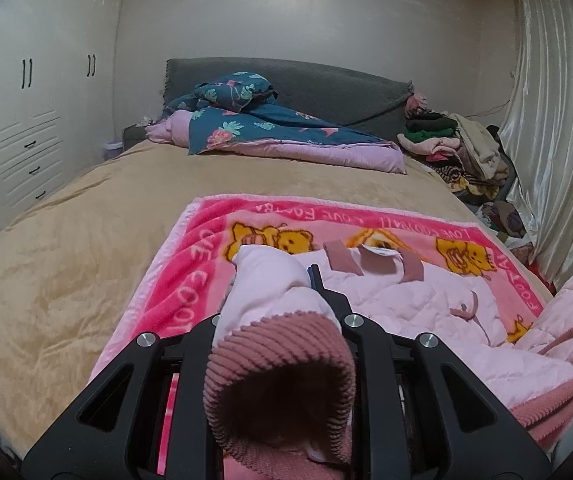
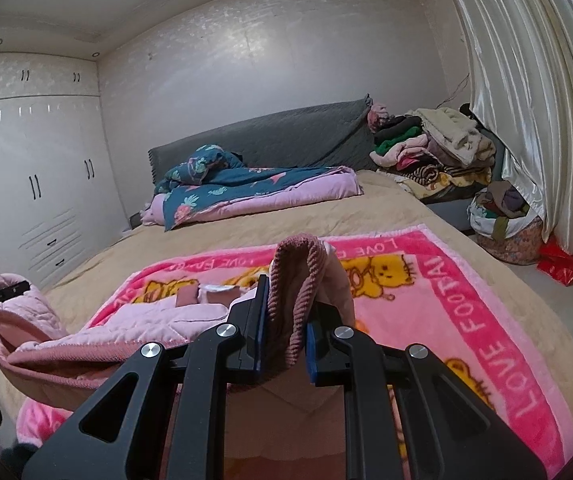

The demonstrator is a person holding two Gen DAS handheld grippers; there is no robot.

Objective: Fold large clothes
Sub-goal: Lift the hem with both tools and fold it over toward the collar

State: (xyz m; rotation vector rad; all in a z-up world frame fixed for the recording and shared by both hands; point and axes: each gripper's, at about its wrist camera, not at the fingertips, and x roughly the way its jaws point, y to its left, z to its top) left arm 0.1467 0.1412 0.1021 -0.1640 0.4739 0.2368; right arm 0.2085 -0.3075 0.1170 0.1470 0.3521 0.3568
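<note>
Left claw point(image 1: 286, 312) is clamped on a cuff point(image 1: 282, 380) — ribbed mauve opening faces the camera, sleeve running forward between the fingers. Jaws are as tight as they go, with fabric bunched in them.

Middle: the jacket point(image 1: 406, 300), pale pink and quilted, lies on the pink blanket point(image 1: 190, 264) at the near end of the bed point(image 1: 86, 248). Collar end points away from me toward the headboard, so the long axis runs straight ahead. Both sleeves are lifted off the blanket while the body is down flat.

Right claw point(image 2: 286, 316) is likewise pinched on the other cuff point(image 2: 294, 280), which stands up out of the jaws and flops over the right finger. In this view the left claw's sleeve point(image 2: 26, 312) shows at the far left edge.

Key relation: the jacket body sits between and ahead of both claws, each about equally near its own side. I judge the next move is bringing both sleeves inward across the chest — the cuffs must land on the body, not past the hem. Risk: a thick cuff slipping out under tension.
</note>
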